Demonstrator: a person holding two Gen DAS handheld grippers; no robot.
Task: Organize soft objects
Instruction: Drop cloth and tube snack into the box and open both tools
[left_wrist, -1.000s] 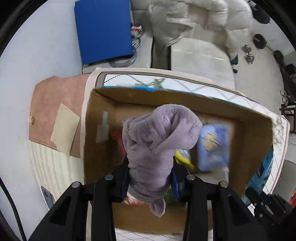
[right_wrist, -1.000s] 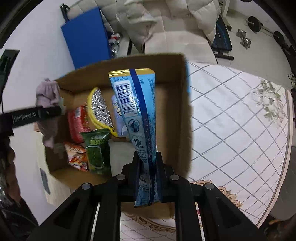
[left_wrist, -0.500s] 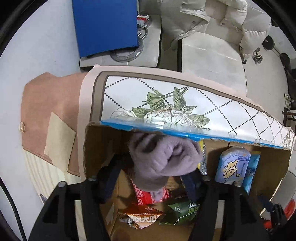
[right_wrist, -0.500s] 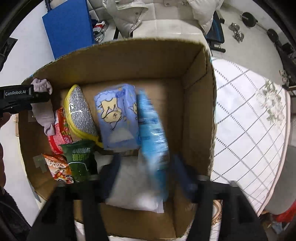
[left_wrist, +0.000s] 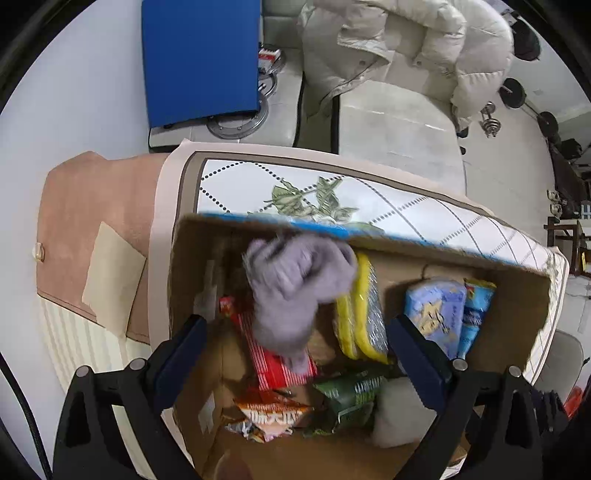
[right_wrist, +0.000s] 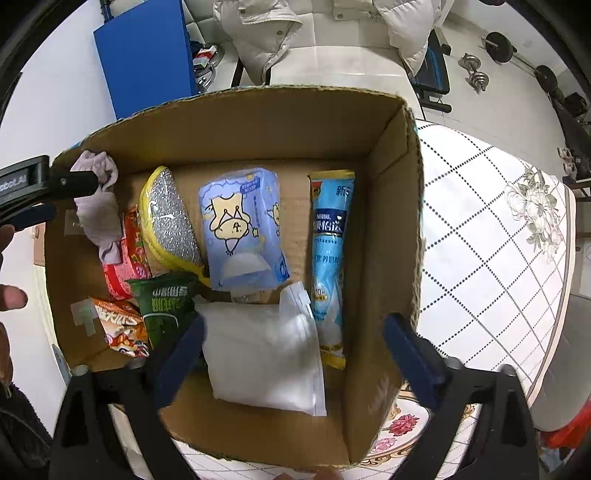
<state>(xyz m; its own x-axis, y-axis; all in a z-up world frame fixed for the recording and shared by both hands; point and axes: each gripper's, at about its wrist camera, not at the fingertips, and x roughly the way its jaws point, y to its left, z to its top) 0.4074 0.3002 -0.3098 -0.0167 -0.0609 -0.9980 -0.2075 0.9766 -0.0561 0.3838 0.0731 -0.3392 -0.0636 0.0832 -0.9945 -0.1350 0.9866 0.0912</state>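
A cardboard box (right_wrist: 391, 192) stands on the table and holds several soft packs. My left gripper (left_wrist: 293, 332) is open above the box's left side; the purple fuzzy cloth (left_wrist: 295, 288) is blurred between and beyond its fingers, over a red pack (left_wrist: 273, 365). The cloth also shows in the right wrist view (right_wrist: 98, 206) at the box's left wall, beside the left gripper (right_wrist: 33, 195). My right gripper (right_wrist: 291, 339) is open and empty over the box. A light blue long pack (right_wrist: 328, 254) lies flat by the right wall.
In the box lie a yellow-rimmed silver sponge (right_wrist: 170, 221), a blue tissue pack (right_wrist: 240, 229), a white pouch (right_wrist: 262, 362), a green pack (right_wrist: 166, 306) and an orange pack (right_wrist: 118, 325). The patterned tablecloth (right_wrist: 491, 236) extends right. A sofa with a white jacket (left_wrist: 399, 51) stands behind.
My left gripper opened and let go of the purple cloth, which drops into the box's left side. My right gripper opened and released the light blue pack, now lying by the right wall.
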